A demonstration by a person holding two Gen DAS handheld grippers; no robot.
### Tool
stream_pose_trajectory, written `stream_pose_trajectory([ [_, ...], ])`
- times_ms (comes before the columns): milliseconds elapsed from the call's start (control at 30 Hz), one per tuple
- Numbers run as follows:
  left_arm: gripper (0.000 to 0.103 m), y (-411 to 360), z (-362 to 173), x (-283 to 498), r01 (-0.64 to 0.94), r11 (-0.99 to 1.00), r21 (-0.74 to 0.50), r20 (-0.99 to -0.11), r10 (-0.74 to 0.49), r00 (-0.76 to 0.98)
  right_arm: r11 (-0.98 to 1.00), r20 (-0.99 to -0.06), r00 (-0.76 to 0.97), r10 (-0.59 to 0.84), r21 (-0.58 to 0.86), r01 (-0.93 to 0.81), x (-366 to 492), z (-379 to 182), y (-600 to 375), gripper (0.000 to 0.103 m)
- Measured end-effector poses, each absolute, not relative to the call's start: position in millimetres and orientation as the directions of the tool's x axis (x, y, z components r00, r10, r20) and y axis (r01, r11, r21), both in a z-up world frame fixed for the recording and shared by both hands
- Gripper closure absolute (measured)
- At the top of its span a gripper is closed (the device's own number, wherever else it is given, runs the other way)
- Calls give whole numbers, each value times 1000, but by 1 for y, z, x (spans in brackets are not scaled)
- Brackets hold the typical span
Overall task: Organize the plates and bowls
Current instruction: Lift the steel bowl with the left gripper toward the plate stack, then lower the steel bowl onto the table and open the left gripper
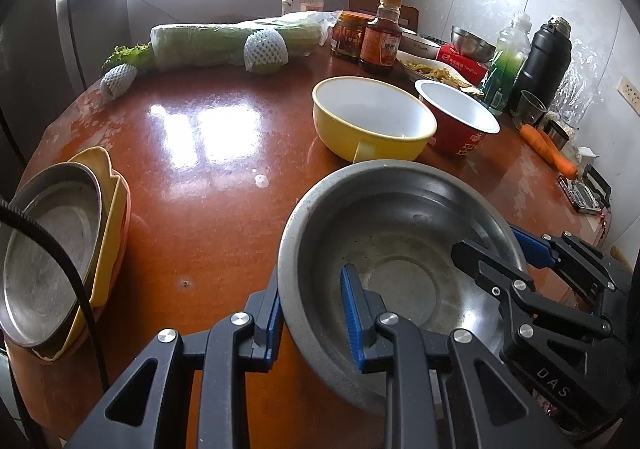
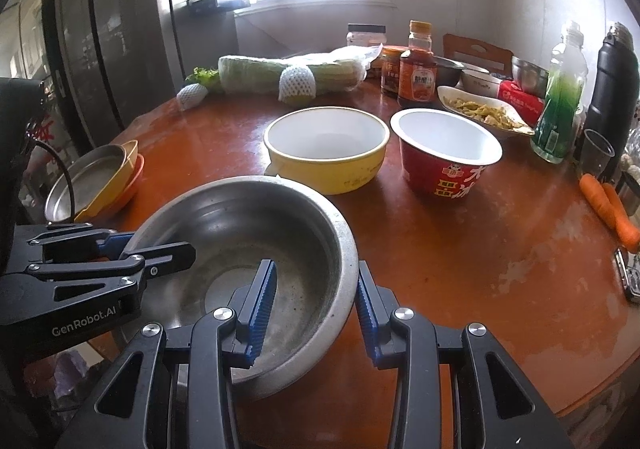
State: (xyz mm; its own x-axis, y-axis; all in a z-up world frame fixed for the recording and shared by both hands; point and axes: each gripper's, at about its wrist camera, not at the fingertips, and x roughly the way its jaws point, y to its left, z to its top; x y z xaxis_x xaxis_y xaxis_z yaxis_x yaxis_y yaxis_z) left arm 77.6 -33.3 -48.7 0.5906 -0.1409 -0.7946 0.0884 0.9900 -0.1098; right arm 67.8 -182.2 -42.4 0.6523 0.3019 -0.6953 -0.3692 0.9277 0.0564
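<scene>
A large steel bowl [image 1: 400, 225] [image 2: 248, 225] sits at the near edge of the round brown table [image 1: 192, 201]. My left gripper [image 1: 314, 309] [image 2: 160, 245] is shut on its left wall, one blue pad inside and one outside. On the opposite wall my right gripper [image 2: 314, 301] [image 1: 488, 245] is shut the same way. Behind the steel bowl stand an empty yellow bowl [image 1: 372, 117] [image 2: 326, 145] and an empty red paper bowl [image 1: 460, 109] [image 2: 444, 145]. At the left edge a steel plate [image 1: 52, 249] [image 2: 88, 181] lies on top of a yellow plate and an orange one.
Along the far side lie a wrapped cabbage [image 1: 224, 41], netted fruit [image 1: 264, 49], sauce bottles [image 1: 380, 37], a dish of food [image 2: 484, 109], a green bottle [image 2: 560, 89] and a black flask [image 1: 548, 57]. Carrots [image 2: 612, 205] lie at the right edge. A fridge [image 2: 112, 49] stands to the left.
</scene>
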Motion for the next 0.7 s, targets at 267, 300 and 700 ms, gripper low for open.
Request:
stream_pose_trajectory([
  [267,75,-34,-48,79,93,989,-111,-788,-145,598,929,-696,648,310,74,-363,71,-46,-185,62],
  [300,75,-34,-47,79,94,990,-109,-789,-144,598,928,-695,646,314,80,-364,71,-46,-186,61],
  [700,62,-33,-41,76,90,990,-110,-771,-143,621,922,-695,632,344,124,-366,73,-45,-189,57],
])
